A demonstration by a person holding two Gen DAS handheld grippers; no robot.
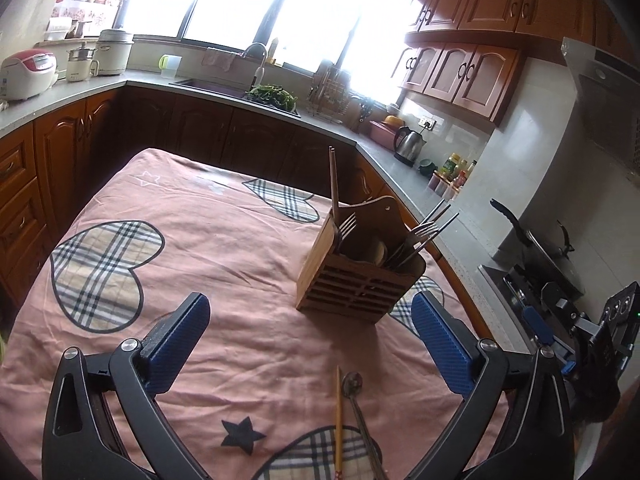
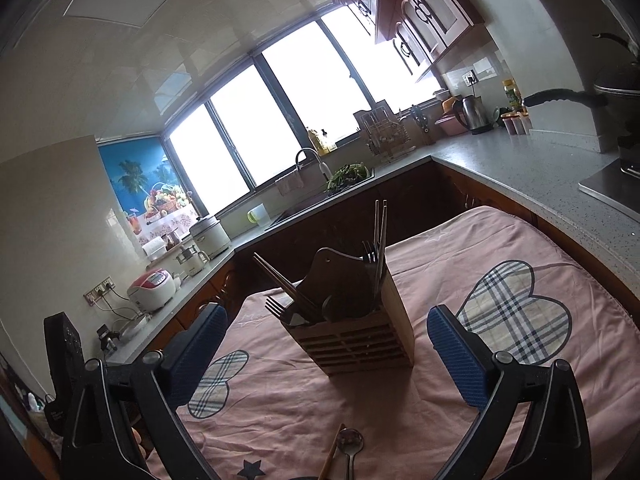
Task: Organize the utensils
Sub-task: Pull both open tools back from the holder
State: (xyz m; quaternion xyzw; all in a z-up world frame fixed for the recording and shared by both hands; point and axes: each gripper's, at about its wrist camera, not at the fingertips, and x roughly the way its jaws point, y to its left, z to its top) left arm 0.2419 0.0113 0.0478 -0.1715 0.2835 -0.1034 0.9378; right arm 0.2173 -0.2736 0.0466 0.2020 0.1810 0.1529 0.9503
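Wooden utensil holder [image 1: 356,272] stands upright on the pink cloth-covered worktop [image 1: 200,240], at about 1 o'clock from the left gripper [image 1: 310,320] and 12 o'clock from the right gripper [image 2: 328,336]. Forks [image 1: 420,230] and chopsticks [image 1: 333,180] stand in its compartments. One chopstick [image 1: 339,420] and one spoon [image 1: 356,392] lie side by side on the cloth at 6 o'clock of the holder. Both grippers' fingers are spread wide, holding nothing.

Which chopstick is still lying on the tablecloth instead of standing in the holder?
The light wooden chopstick lying flat beside the metal spoon; the other chopsticks stand upright in the wooden holder.
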